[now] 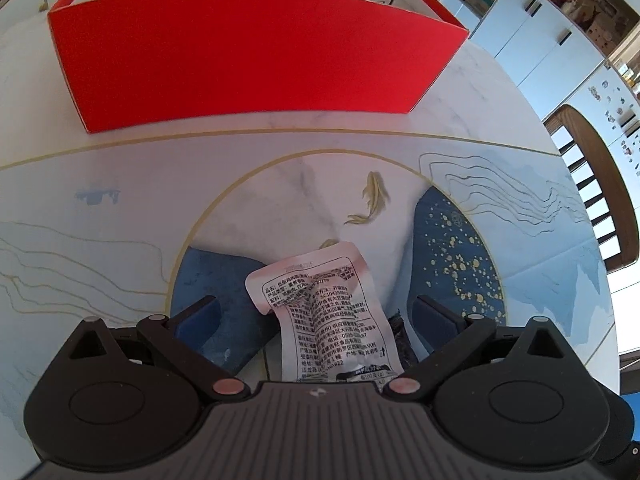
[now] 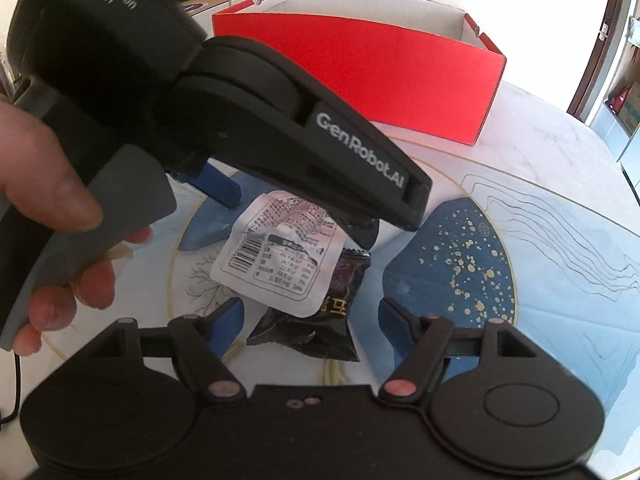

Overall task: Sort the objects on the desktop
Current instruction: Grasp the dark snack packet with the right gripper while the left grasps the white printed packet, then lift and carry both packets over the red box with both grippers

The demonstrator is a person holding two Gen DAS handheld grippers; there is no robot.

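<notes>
Left wrist view gives us the table [image 1: 120, 208] first, round and marble-patterned with gold lines and blue patches. On its far side stands the red box [image 1: 248, 52], open at the top with a white inside. Nearer to us, the left gripper [image 1: 316, 312] has its jaws spread wide on either side of the white packet [image 1: 320, 312], its pads clear of it. In the right wrist view we see a hand [image 2: 52, 200] gripping that tool's handle. The right gripper [image 2: 310, 316] also stands released, its blue fingers either side of the black packet [image 2: 320, 320]. The white packet lies partly on top of the black one, both at the table's middle.
</notes>
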